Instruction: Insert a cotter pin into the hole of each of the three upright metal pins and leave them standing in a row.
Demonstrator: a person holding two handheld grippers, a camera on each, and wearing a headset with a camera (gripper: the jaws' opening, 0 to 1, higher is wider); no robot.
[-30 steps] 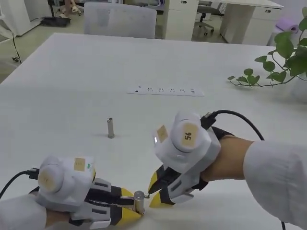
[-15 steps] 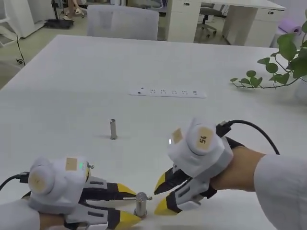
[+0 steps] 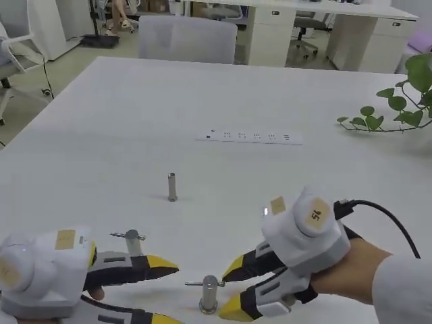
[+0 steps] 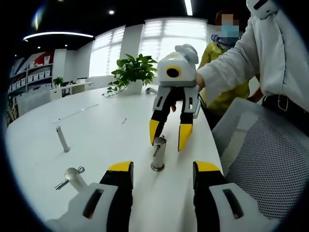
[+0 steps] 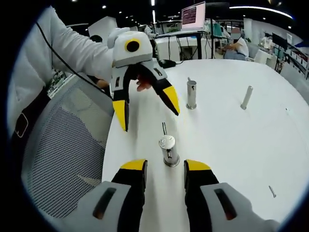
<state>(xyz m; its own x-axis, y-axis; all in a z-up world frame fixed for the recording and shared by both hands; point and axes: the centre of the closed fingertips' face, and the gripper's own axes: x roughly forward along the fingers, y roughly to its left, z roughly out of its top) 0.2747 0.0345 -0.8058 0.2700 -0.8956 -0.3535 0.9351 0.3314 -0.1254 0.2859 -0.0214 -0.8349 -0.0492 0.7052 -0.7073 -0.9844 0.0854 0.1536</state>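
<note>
Pins (image 3: 172,187) (image 3: 133,243) (image 3: 209,295) upright, three; cotter pins (image 3: 121,235) (image 3: 194,284) in two.

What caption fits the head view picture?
Left gripper and right gripper, both open, flank a metal pin with cotter pin.

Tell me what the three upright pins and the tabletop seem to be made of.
Nearest pin, middle pin and far pin: apparently bare metal, likely steel, grey with a dull sheen and bright glints. Table: smooth matte white, probably laminate or painted board; what lies under the surface can't be told.
</note>
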